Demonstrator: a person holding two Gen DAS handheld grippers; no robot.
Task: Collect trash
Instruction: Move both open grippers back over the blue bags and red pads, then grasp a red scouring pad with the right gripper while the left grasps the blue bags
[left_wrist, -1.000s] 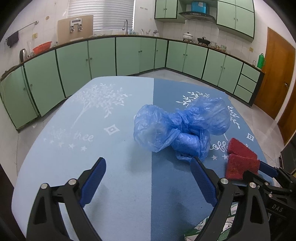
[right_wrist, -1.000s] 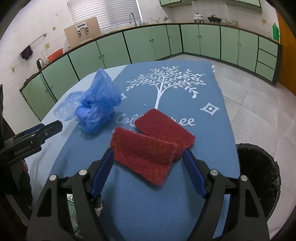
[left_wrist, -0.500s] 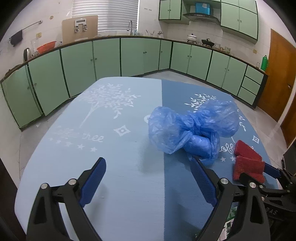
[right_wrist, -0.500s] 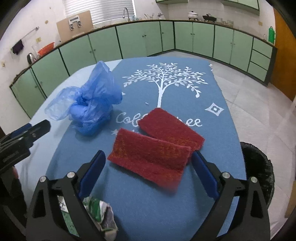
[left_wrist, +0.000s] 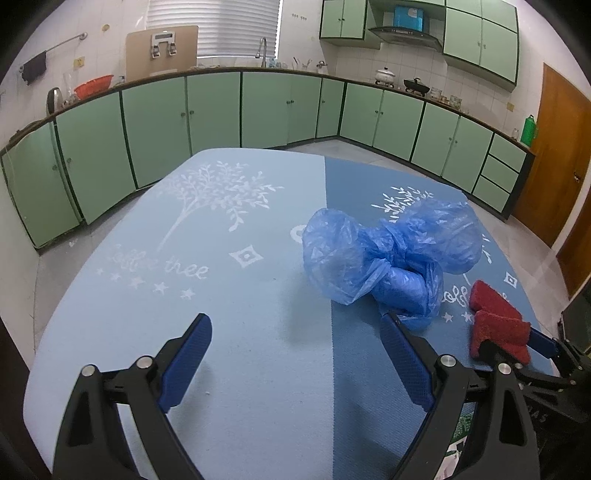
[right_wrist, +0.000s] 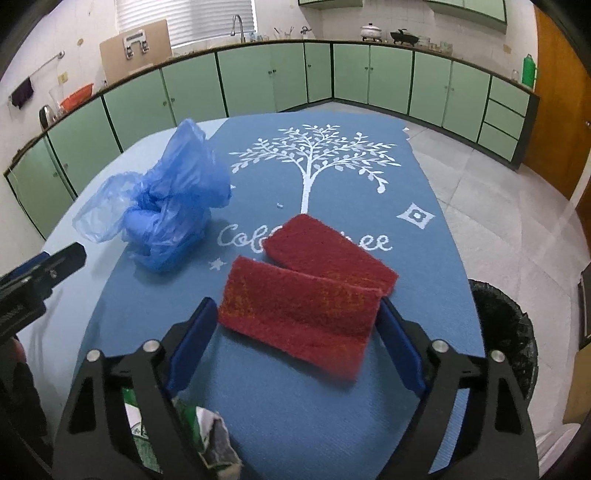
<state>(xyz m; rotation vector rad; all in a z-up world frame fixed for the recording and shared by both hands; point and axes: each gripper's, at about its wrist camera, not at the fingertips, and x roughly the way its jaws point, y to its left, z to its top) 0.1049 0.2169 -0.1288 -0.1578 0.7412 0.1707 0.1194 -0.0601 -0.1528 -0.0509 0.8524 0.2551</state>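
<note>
The right claw (right_wrist: 295, 332) is held spread apart around the nearer red scouring pad (right_wrist: 299, 314) on the worktop (right_wrist: 417, 177), presumably for pinching, while the left claw (left_wrist: 295, 358), likewise apart and empty, is aimed toward the blue plastic bag (left_wrist: 391, 258) at one o'clock.

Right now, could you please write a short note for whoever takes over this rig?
Left gripper: open, holding nothing, short of the blue plastic bag.
Right gripper: open, its fingers either side of the nearer red scouring pad; not closed on it.
Second red pad lies just behind. Crumpled green wrapper lies at the near table edge. Black bin stands on the floor to the right.
Done: nothing visibly binned.
Left: pads, bag and wrapper.
</note>
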